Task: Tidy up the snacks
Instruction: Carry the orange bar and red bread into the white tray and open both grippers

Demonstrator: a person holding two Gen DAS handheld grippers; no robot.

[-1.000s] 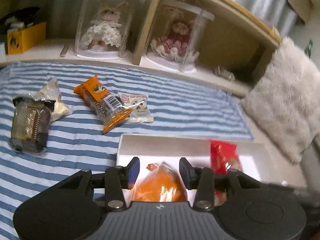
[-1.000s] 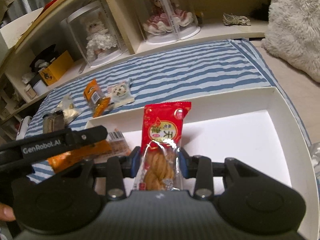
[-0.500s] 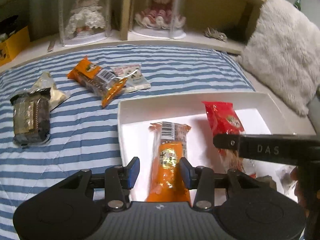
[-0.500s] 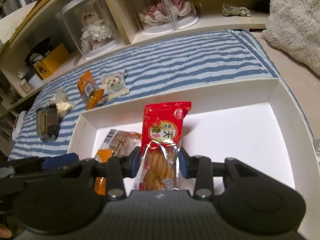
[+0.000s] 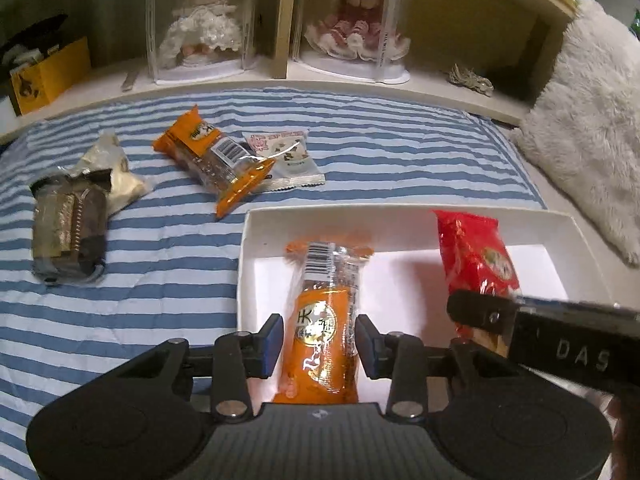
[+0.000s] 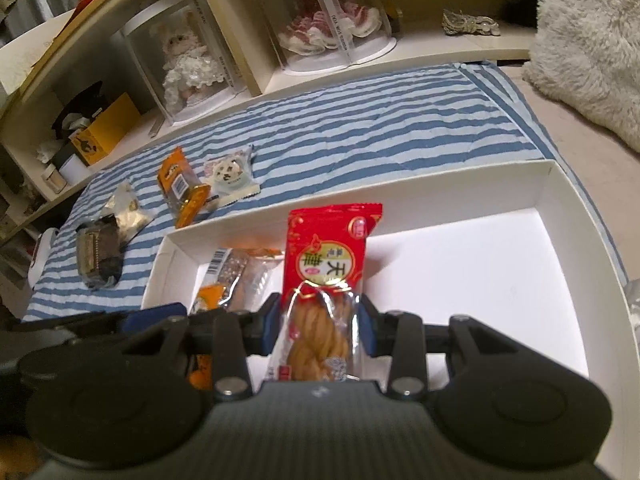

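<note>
A white box [image 5: 360, 220] [image 6: 560, 208] lies on the striped bedspread. My left gripper [image 5: 319, 344] is shut on an orange snack pack [image 5: 326, 312] and holds it over the box's left part; the pack also shows in the right wrist view [image 6: 236, 276]. My right gripper [image 6: 319, 330] is shut on a red twisted-pastry pack [image 6: 326, 264] beside it, also in the left wrist view [image 5: 476, 256]. On the bedspread lie another orange pack [image 5: 216, 160], a white cartoon pack [image 5: 286, 160], a dark brown pack [image 5: 68, 228] and a pale pack [image 5: 116, 172].
A shelf with two dolls in clear cases [image 5: 200, 24] [image 5: 356, 20] and a yellow box [image 5: 48, 68] runs behind the bed. A fluffy white cushion [image 5: 588, 120] lies to the right of the white box.
My left gripper has carried the orange pack lower and into the box's left part. My right gripper with the red pack has come lower and closer beside it.
</note>
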